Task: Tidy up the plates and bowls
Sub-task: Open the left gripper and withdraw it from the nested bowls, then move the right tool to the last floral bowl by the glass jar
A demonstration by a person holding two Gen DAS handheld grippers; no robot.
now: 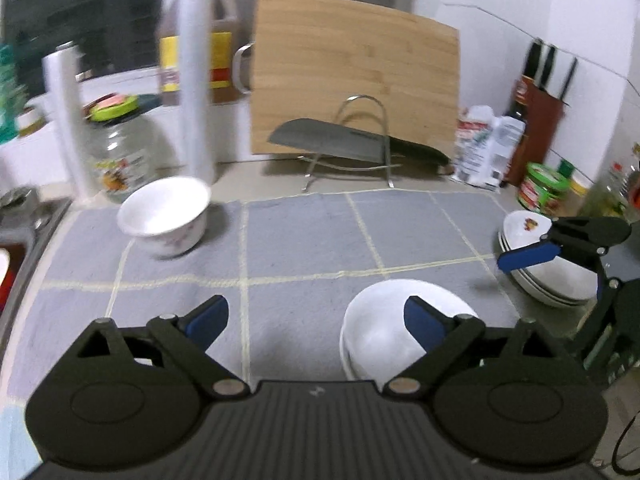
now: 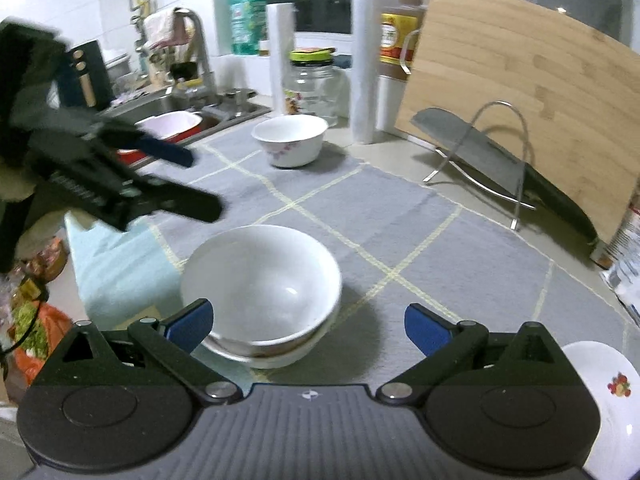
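Observation:
Two nested white bowls (image 2: pixel 260 288) stand on the grey checked mat (image 2: pixel 400 216), just ahead of my right gripper (image 2: pixel 310 326). That gripper is open, and its pads do not press on the bowls. My left gripper (image 1: pixel 316 320) is also open over bare mat, with the same bowl stack (image 1: pixel 380 332) partly behind its right finger. A flowered white bowl (image 1: pixel 166 216) sits alone at the mat's far left corner. White plates (image 1: pixel 536 272) with a fruit print are stacked at the mat's right edge, under the right gripper (image 1: pixel 560 248). From the right wrist, the left gripper (image 2: pixel 192 180) hangs left of the bowls, apart from them.
A wooden cutting board (image 1: pixel 352 76) leans on the back wall, behind a cleaver on a wire rack (image 1: pixel 352 144). Also at the back are a glass jar (image 1: pixel 120 156), paper rolls and oil jugs. The sink (image 2: pixel 180 116) holding a red-rimmed dish lies far left. A knife block (image 1: pixel 540 120) and jars stand right.

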